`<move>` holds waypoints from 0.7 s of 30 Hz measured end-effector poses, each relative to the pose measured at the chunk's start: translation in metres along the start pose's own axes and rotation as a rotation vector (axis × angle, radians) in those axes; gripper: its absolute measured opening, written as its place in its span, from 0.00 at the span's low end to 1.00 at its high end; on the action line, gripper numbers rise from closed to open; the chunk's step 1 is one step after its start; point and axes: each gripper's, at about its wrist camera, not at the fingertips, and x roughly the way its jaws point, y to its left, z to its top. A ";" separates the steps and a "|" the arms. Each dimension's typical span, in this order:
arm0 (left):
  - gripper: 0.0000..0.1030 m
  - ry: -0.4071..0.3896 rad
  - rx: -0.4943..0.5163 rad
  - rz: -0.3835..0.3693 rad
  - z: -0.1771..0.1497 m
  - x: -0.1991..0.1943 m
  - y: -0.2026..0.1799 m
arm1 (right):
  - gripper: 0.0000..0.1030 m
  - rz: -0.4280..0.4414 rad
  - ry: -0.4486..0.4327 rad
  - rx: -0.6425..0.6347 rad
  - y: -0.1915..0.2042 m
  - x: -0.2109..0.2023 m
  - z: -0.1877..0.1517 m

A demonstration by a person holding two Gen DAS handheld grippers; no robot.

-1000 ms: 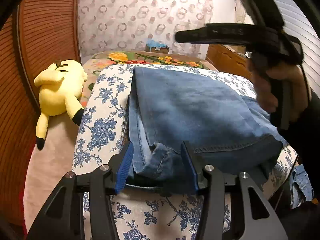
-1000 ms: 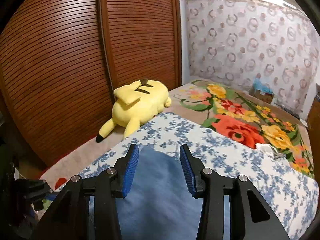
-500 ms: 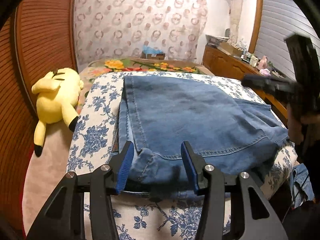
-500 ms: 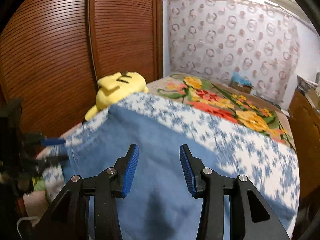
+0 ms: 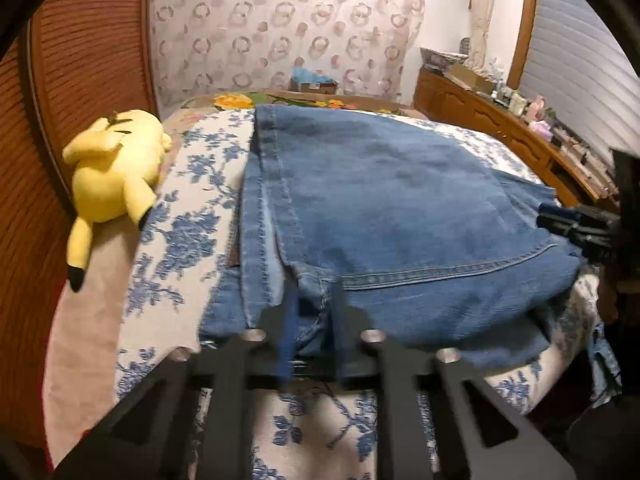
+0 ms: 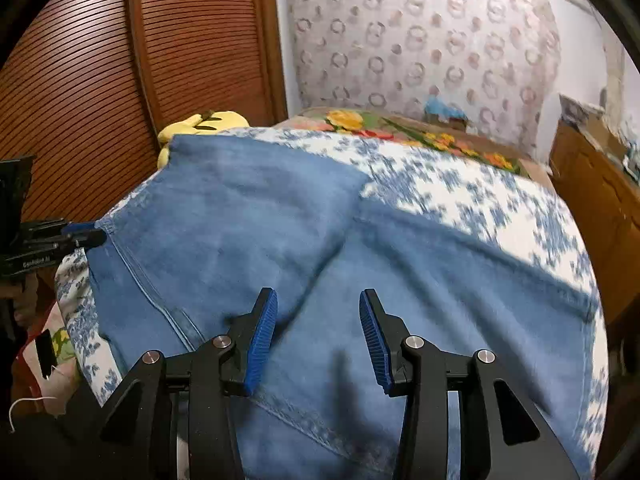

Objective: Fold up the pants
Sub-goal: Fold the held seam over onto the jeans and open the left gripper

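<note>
Blue jeans [image 5: 400,208] lie folded on the bed's blue-flowered cover [image 5: 180,240]. At the near hem my left gripper [image 5: 314,300] has its jaws closing, and the pads pinch a bunched fold of denim. In the right wrist view the jeans [image 6: 240,220] spread under my right gripper [image 6: 318,320], which hovers open just above the cloth with nothing between its pads. The left gripper [image 6: 80,236] shows at that view's left edge, at the jeans' corner. The right gripper [image 5: 576,224] shows at the left wrist view's right edge.
A yellow plush toy [image 5: 116,168] lies left of the jeans near the wooden slatted doors [image 6: 80,80]. A wooden sideboard [image 5: 500,128] with small items runs along the right. A flowered blanket [image 6: 420,132] covers the bed's far end.
The left gripper's jaws went from wide apart around the hem to pinched on it. The right gripper swung from the far left corner across to the near right side, lower over the jeans.
</note>
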 end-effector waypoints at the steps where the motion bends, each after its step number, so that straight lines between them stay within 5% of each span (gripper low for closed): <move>1: 0.09 -0.007 0.007 0.006 0.000 -0.002 -0.002 | 0.43 -0.002 0.004 0.010 -0.001 -0.001 -0.002; 8: 0.07 -0.155 -0.050 0.046 0.007 -0.049 0.008 | 0.43 -0.025 0.034 0.046 -0.010 -0.004 -0.013; 18: 0.09 -0.084 -0.057 0.086 0.001 -0.035 0.015 | 0.43 -0.028 0.054 0.076 -0.019 -0.003 -0.023; 21: 0.25 -0.085 -0.045 0.092 0.002 -0.037 0.012 | 0.43 -0.036 0.044 0.092 -0.022 -0.008 -0.027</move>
